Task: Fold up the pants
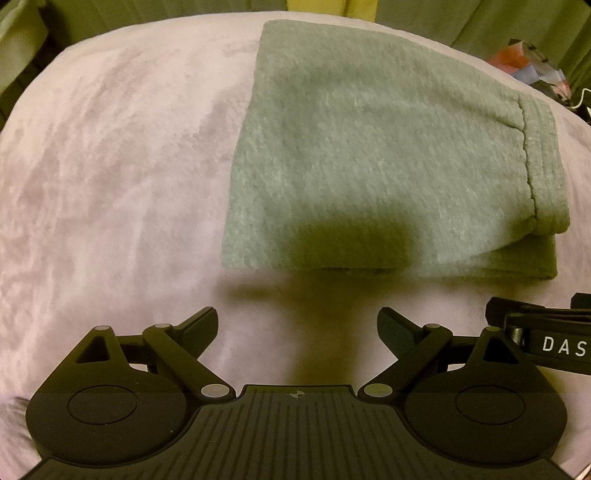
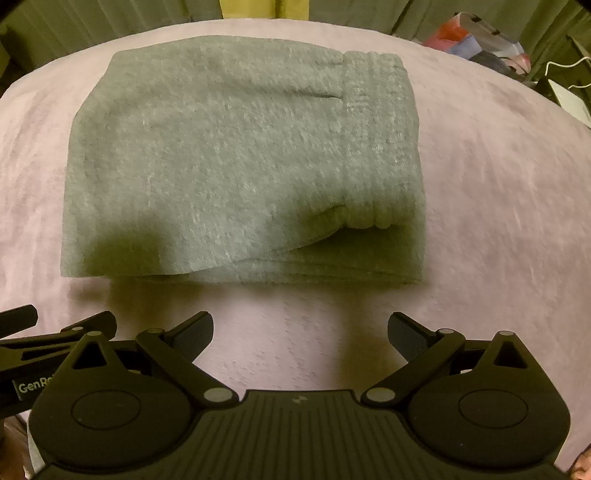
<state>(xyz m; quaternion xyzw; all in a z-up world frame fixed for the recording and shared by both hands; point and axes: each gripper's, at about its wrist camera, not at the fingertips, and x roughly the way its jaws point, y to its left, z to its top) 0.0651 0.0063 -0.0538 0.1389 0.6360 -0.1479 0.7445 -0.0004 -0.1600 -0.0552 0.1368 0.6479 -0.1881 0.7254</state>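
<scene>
Grey knit pants (image 1: 369, 147) lie folded into a thick rectangle on the pink blanket (image 1: 110, 166), with the ribbed waistband on the right side. In the right wrist view the pants (image 2: 240, 158) fill the middle. My left gripper (image 1: 297, 325) is open and empty, just short of the pants' near edge. My right gripper (image 2: 301, 332) is open and empty, also just short of the near edge. The right gripper's side shows in the left wrist view (image 1: 546, 339); the left gripper's side shows in the right wrist view (image 2: 44, 339).
The pink blanket (image 2: 498, 203) covers a bed. Green curtains (image 1: 443, 18) hang behind. Colourful bags and clutter (image 2: 476, 40) with a white cable (image 2: 565, 64) sit off the bed's far right.
</scene>
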